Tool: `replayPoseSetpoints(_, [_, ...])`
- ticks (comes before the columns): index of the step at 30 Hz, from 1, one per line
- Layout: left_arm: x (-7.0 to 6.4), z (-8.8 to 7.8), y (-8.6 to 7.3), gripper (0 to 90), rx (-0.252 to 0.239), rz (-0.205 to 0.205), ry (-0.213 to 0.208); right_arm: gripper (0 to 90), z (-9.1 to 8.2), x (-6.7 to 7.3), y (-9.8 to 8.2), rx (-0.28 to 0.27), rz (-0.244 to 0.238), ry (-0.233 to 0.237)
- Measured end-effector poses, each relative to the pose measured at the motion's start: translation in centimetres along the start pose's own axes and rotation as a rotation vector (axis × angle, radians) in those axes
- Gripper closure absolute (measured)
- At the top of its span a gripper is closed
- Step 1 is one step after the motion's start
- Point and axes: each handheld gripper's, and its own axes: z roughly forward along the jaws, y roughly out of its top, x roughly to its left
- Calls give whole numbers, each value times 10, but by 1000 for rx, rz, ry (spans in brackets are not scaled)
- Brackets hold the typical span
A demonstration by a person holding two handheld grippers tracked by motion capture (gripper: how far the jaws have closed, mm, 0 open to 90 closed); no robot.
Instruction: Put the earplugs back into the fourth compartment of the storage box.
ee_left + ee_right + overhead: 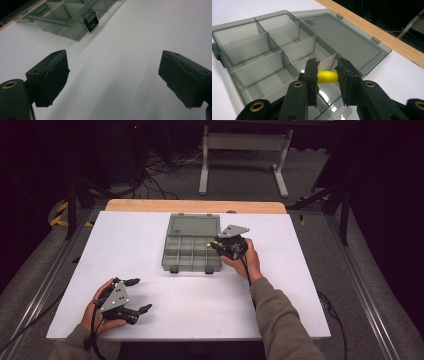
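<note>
Yellow cylinder pinched end to end between the jaws of the right gripper, held over a compartment on the right side of the open grey organizer box, near the lid hinge. Box sits mid-table on the white tabletop, lid laid flat behind it. Left gripper rests at the near-left of the table, well apart from the box, jaws wide apart with nothing between them.
</note>
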Motion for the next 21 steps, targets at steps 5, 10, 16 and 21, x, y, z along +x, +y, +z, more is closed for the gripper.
replayPoseSetpoints(5, [0,0,0,102,-1,0,-2,709,7,-1,1,13,7,-6])
replayPoseSetpoints(10, [0,0,0,103,-1,-1,-2,706,11,-2,2,18,12,-12])
replayPoseSetpoints(16, [0,0,0,102,1,0,-1,703,13,-4,2,27,20,-16])
replayPoseSetpoints(21, [0,0,0,102,1,0,-1,700,14,-4,1,27,25,-17])
